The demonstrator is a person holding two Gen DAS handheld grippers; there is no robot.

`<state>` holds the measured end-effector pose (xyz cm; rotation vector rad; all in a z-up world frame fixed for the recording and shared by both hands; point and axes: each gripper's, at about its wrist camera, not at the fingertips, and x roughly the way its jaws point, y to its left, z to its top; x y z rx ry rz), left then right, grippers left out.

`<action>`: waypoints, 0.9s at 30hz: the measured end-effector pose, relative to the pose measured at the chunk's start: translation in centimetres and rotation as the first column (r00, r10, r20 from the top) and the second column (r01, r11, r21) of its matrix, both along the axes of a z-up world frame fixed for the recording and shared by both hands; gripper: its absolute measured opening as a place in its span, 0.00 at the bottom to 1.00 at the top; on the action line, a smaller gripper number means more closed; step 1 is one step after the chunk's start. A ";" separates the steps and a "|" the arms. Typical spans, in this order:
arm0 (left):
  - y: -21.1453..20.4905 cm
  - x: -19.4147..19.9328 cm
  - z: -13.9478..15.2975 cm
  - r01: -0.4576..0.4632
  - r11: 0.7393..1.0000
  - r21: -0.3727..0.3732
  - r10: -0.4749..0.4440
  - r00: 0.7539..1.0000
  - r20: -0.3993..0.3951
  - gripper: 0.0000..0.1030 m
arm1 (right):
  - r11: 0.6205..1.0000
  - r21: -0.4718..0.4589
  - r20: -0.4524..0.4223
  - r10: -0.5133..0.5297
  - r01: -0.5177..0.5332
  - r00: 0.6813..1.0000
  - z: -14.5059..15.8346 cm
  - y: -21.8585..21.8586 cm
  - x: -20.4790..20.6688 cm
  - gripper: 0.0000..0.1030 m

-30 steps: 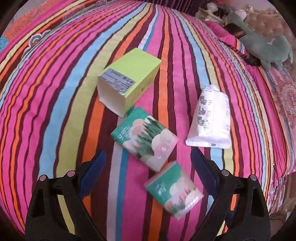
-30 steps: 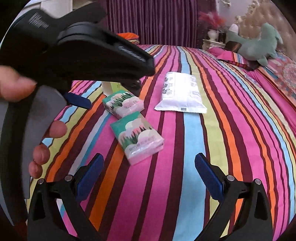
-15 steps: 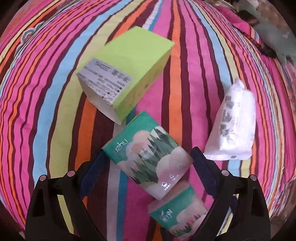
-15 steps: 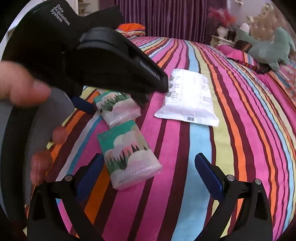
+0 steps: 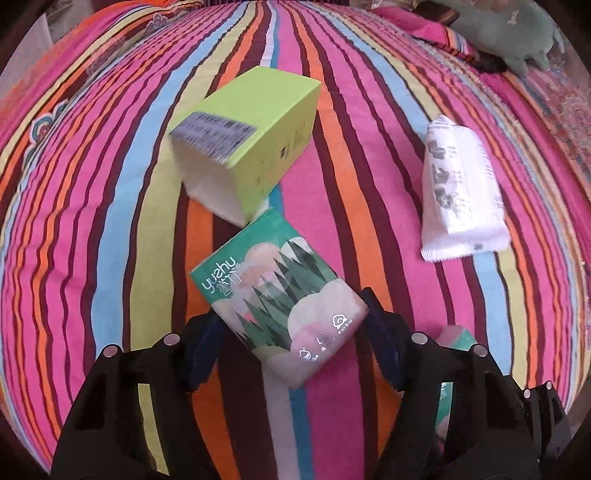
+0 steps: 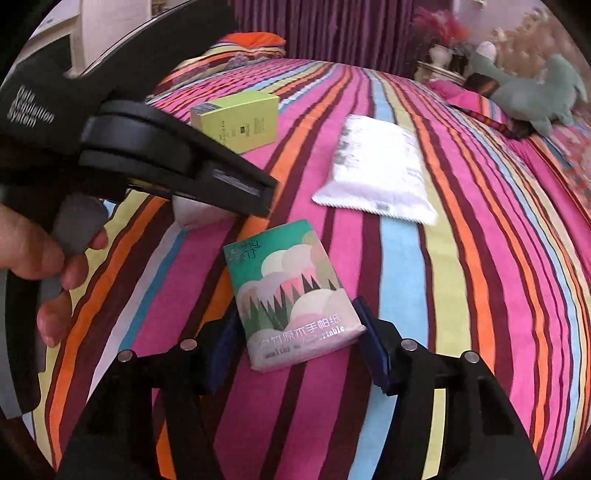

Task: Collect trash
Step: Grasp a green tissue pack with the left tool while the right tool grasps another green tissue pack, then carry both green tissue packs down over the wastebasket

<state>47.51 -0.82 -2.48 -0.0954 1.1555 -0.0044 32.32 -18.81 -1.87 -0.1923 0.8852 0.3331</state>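
Note:
Two green tissue packs lie on the striped bed. My left gripper (image 5: 291, 345) is open with its blue pads on either side of the farther pack (image 5: 277, 295), close to or touching it. My right gripper (image 6: 297, 349) is open and straddles the nearer pack (image 6: 291, 299), which peeks out at the lower right of the left wrist view (image 5: 456, 336). A lime-green box (image 5: 255, 144) lies on its side just beyond the farther pack; the right wrist view (image 6: 240, 120) shows it too. A white wipes pack (image 5: 458, 192) lies to the right and shows in the right wrist view (image 6: 376, 173).
The striped bedspread (image 5: 92, 221) covers the whole area. A teal plush toy (image 6: 532, 96) lies by the pillows at the far right. The left gripper's body and the hand holding it (image 6: 33, 251) fill the left of the right wrist view. Purple curtains (image 6: 332, 29) hang behind.
Both grippers have moved forward and down onto the bed. Each now has a tissue pack between its fingers, and both sets of jaws have narrowed around the packs.

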 end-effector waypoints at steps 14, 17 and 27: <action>2.5 -9.9 0.1 0.000 0.999 -0.052 0.004 0.997 0.077 0.66 | 0.941 0.193 -0.098 -0.264 0.278 0.960 0.6 -4.8 -3.5 0.55; 2.8 -12.3 0.2 0.012 0.999 -0.047 -0.008 0.995 0.099 0.66 | 0.934 0.208 -0.097 -0.275 0.289 0.957 0.6 -5.2 -4.7 0.55; 3.5 -19.0 1.4 0.035 0.999 -0.029 -0.030 0.987 0.155 0.66 | 0.926 0.242 -0.089 -0.277 0.291 0.957 1.1 -5.6 -8.2 0.55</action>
